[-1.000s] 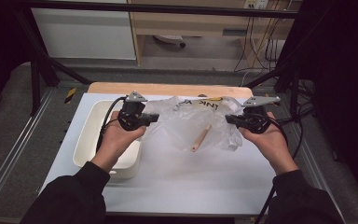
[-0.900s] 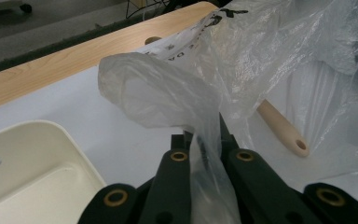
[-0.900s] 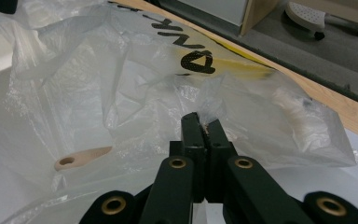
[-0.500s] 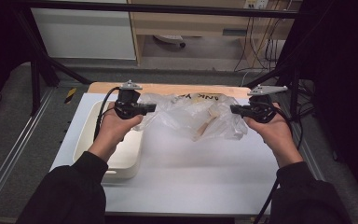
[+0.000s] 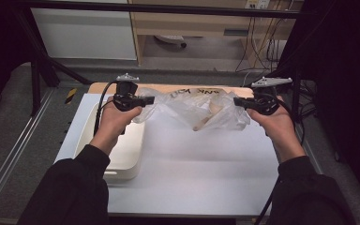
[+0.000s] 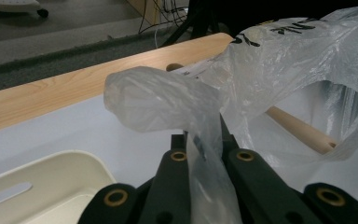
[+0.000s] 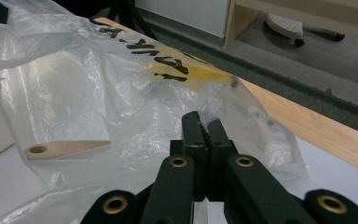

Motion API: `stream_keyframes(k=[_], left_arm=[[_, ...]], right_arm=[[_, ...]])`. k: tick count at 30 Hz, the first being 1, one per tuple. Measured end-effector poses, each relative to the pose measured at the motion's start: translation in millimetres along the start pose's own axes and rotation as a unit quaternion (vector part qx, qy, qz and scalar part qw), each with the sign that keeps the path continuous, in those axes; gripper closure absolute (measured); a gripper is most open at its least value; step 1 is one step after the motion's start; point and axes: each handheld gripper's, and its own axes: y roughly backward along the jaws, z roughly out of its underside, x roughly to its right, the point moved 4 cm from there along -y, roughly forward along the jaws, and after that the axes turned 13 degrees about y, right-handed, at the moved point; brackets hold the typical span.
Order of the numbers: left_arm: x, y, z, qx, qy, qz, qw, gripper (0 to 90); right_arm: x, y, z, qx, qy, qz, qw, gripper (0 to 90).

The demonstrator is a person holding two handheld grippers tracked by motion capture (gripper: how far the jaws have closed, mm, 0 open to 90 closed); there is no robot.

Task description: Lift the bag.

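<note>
White table [image 5: 192,164], bag [image 5: 192,110] stretched sideways

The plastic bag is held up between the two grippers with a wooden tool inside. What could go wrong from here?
1. The plastic bag is thin, and the left gripper and right gripper each pinch only a bunched edge; the film may slip out or tear.
2. The wooden handle lies loose inside and tilted; it may slide to one side or out of an opening.
3. The sagging bag hangs beside the white tray and may snag its rim.
</note>
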Motion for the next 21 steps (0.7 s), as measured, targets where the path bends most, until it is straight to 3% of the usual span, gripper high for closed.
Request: stream_keyframes(k=[13, 21], left_arm=[[-3.9, 1.7, -11.9, 0.013, 0.003, -0.008, 0.9999, 90.0], [-4.5, 4.7, -27.3, 0.026, 0.001, -0.013, 0.9996, 90.0]], right_arm=[[9.0, -5.1, -11.7, 0.001, 0.001, 0.012, 0.9999, 90.0], [16.1, -2.6, -24.1, 0.006, 0.001, 0.020, 0.9998, 90.0]])
